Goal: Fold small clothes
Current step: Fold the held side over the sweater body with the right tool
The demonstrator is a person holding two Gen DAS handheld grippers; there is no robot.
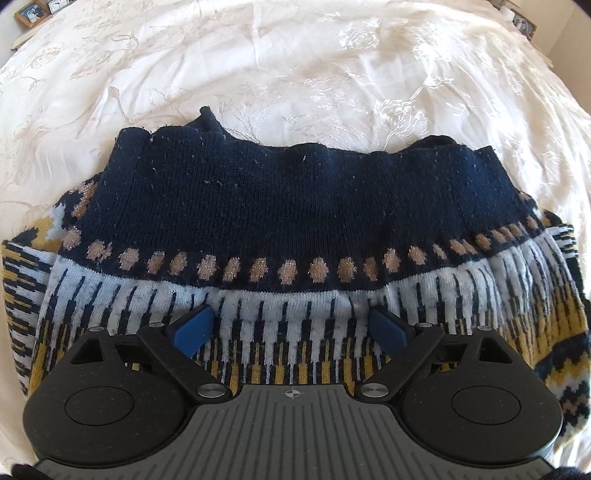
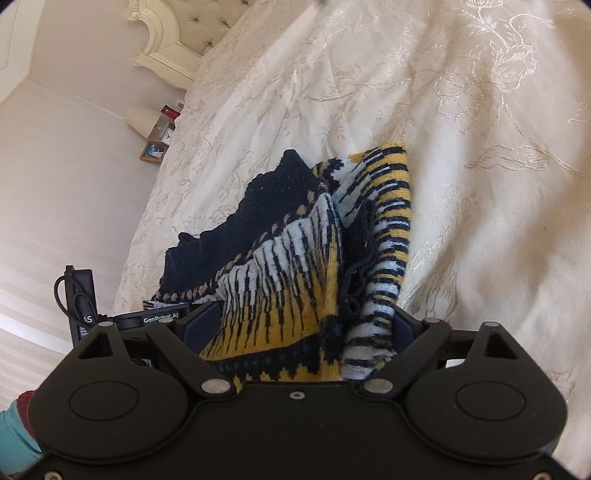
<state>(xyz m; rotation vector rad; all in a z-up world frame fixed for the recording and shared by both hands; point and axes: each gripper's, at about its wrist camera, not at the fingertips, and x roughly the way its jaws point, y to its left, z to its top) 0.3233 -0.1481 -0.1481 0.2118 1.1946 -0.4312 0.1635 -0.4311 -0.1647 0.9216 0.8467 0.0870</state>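
A knitted sweater point(image 1: 295, 206) with a navy band, tan dots and white, navy and yellow stripes lies on the cream bedspread point(image 1: 295, 66). My left gripper point(image 1: 291, 326) hovers over its striped part, open, with the blue fingers point(image 1: 194, 326) set wide apart and nothing pinched between them. In the right wrist view the sweater point(image 2: 295, 266) is bunched and partly folded over, with one striped flap point(image 2: 391, 221) lying to the right. My right gripper point(image 2: 303, 325) is open at the sweater's near edge, and bunched fabric fills the gap between its fingers point(image 2: 205, 323).
The embroidered bedspread point(image 2: 461, 147) stretches on all sides of the sweater. The left gripper's body point(image 2: 147, 319) sits at the sweater's left edge. A headboard point(image 2: 166, 40), a lamp point(image 2: 142, 118) and picture frames point(image 1: 31, 13) stand beyond the bed. A teal sleeve point(image 2: 16, 432) shows at lower left.
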